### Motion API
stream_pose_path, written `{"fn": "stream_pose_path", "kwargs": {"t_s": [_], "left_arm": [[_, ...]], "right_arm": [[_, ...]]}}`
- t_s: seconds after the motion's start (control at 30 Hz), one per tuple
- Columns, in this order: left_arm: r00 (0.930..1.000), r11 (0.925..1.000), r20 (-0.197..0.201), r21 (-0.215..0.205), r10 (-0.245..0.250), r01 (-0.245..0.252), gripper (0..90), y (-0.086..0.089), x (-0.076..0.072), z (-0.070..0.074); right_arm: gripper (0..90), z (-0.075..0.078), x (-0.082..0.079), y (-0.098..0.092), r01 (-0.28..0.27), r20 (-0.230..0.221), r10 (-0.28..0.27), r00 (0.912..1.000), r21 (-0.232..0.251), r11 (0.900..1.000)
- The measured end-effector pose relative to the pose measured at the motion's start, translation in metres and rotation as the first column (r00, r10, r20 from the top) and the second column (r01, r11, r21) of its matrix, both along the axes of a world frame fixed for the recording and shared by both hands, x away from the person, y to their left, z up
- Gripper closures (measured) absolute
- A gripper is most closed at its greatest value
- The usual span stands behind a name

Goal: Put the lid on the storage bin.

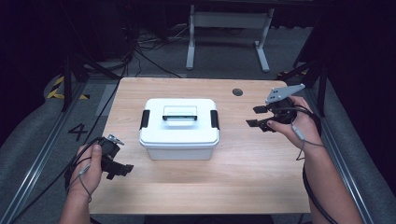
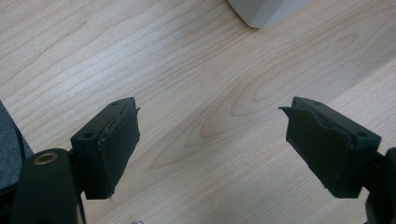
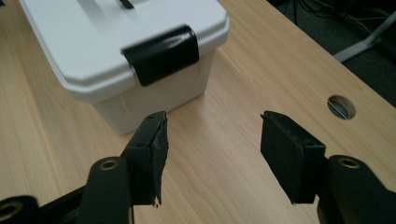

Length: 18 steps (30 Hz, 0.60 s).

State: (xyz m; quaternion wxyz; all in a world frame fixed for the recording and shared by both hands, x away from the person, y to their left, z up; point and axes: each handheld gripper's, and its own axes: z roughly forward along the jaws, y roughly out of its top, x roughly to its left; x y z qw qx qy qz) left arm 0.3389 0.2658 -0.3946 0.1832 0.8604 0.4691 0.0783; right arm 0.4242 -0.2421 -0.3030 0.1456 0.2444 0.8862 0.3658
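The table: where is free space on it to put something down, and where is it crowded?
The table has bare wood along the near edge, in front of the white box, and a strip behind it up to the far edge. It is tighter beside the box: the left gripper sits open near its left front corner, and the right gripper, also open, fills the right side below the cable hole.

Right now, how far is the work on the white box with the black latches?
Nothing looks done yet: the white storage box sits closed on the wooden table, both black latches down and its handle flat. In hand: the right tongs are open with nothing between the jaws, pointing at the right latch. The left tongs are open over bare wood. Probably left: release both latches and lift the lid.
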Motion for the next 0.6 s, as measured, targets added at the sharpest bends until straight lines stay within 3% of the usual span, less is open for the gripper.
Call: {"fn": "stream_pose_path", "kwargs": {"t_s": [0.17,0.27,0.37,0.6], "left_arm": [[0.9999,0.9998,0.011,-0.019,-0.005,0.006,18.7,0.0,-0.002,0.002],[0.9998,0.9997,0.018,-0.024,0.001,0.0,19.0,0.0,-0.002,0.003],[0.9995,0.999,0.02,-0.038,0.024,-0.023,20.0,0.001,-0.003,0.004],[0.9972,0.9973,0.047,-0.047,0.058,-0.056,19.8,0.005,-0.004,0.008]], "right_arm": [[41.3,-0.014,-0.007,-0.018,0.042,-0.004,-0.042,0.9991,-0.02,0.999],[40.6,-0.021,-0.01,-0.027,0.058,-0.014,-0.058,0.9982,0.0,0.998],[40.3,-0.03,-0.008,-0.034,0.077,-0.031,-0.077,0.9965,-0.027,0.997],[37.6,-0.042,-0.006,-0.045,0.129,-0.04,-0.13,0.9907,-0.011,0.992]]}}
